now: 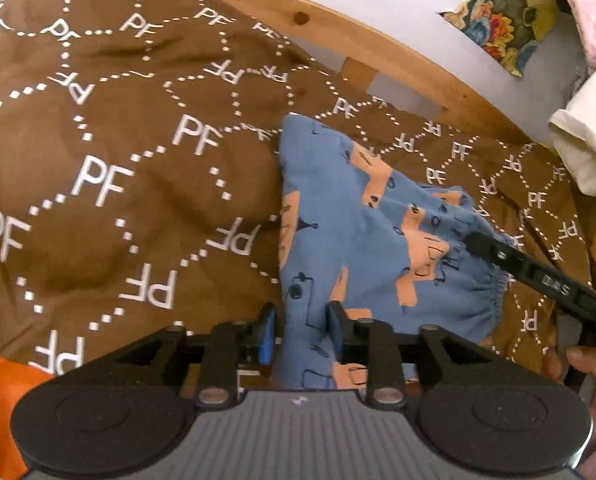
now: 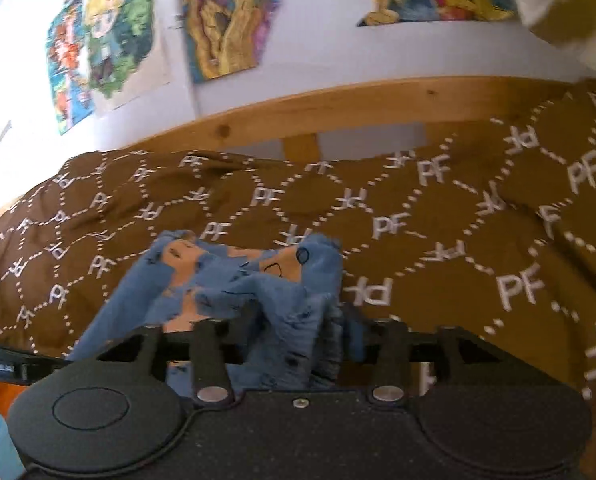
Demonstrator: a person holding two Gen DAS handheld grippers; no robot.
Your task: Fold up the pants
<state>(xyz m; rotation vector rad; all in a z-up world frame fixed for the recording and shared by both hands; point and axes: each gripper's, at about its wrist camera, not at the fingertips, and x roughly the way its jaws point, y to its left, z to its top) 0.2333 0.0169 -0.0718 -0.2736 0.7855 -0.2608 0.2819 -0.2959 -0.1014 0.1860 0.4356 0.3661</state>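
Item: pants (image 1: pixel 350 232), blue w/ orange print, on brown bedspread (image 1: pixel 97 160) near bed's wooden rail (image 1: pixel 378 52).
Left gripper (image 1: pixel 301 334): pinching a pant leg.
Right gripper (image 2: pixel 298 320): pinching bunched waistband.
Risk: uneven pull, so fabric slips from pads or the fold goes crooked.

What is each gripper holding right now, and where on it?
Both hold the pants: the left gripper pinches a leg end, the right gripper grips bunched fabric near the elastic waistband.
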